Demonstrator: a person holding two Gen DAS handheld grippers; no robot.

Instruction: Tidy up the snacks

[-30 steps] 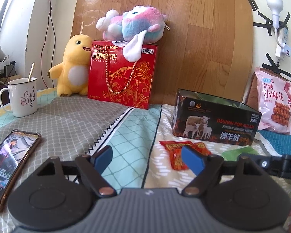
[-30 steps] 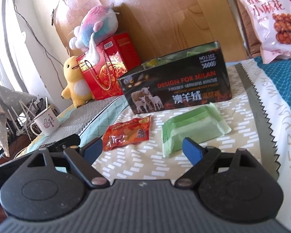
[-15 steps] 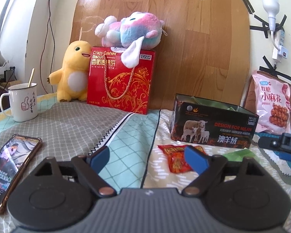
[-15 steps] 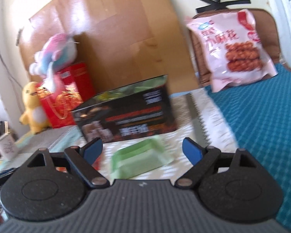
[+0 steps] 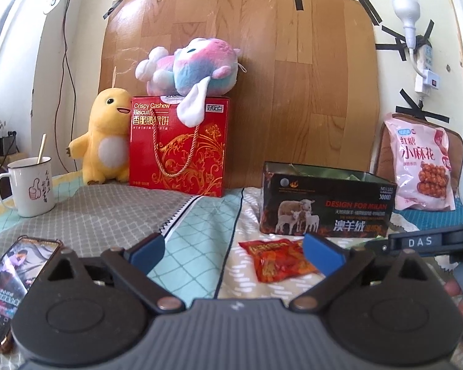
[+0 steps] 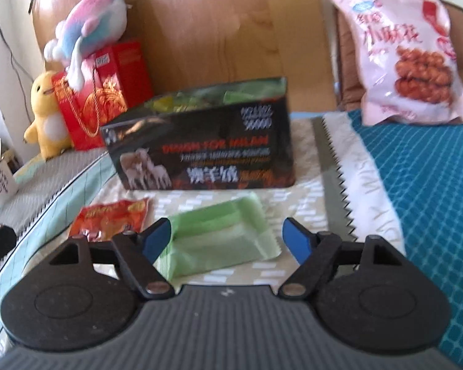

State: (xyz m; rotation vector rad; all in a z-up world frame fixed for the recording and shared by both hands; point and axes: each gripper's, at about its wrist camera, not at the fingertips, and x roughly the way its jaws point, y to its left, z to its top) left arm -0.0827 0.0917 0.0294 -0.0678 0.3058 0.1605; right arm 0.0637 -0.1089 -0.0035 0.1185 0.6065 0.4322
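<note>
The right tongs (image 6: 227, 237) are standing spread, their jaws having just been closing a little, with the green packet (image 6: 219, 243) lying between the blue pads but not yet pinched; I cannot tell whether the left pad is touching its edge. The left tongs (image 5: 234, 251) are spread wide, having just been opening, and are holding nothing, with the red packet (image 5: 277, 259) lying on the bed beyond them, partly behind the right pad.

Judging from this, the risks are these: the green wrapper is looking soft and flat, so closing pads may be creasing it or sliding over it rather than lifting it. The two tongs are working close together, the right one showing at the edge of the left view, so they may be knocking each other. The open black box (image 6: 200, 151), the likely destination, is already holding green packets and may be shifting on the bedcover (image 6: 416, 200) if nudged.

Counting: two loose packets, one green and one red; one black box; one pink snack bag (image 6: 398, 58); one red biscuit box (image 5: 179, 148); two plush toys, yellow (image 5: 103, 138) and pastel (image 5: 191, 67); one mug (image 5: 31, 189); one phone (image 5: 9, 280).
</note>
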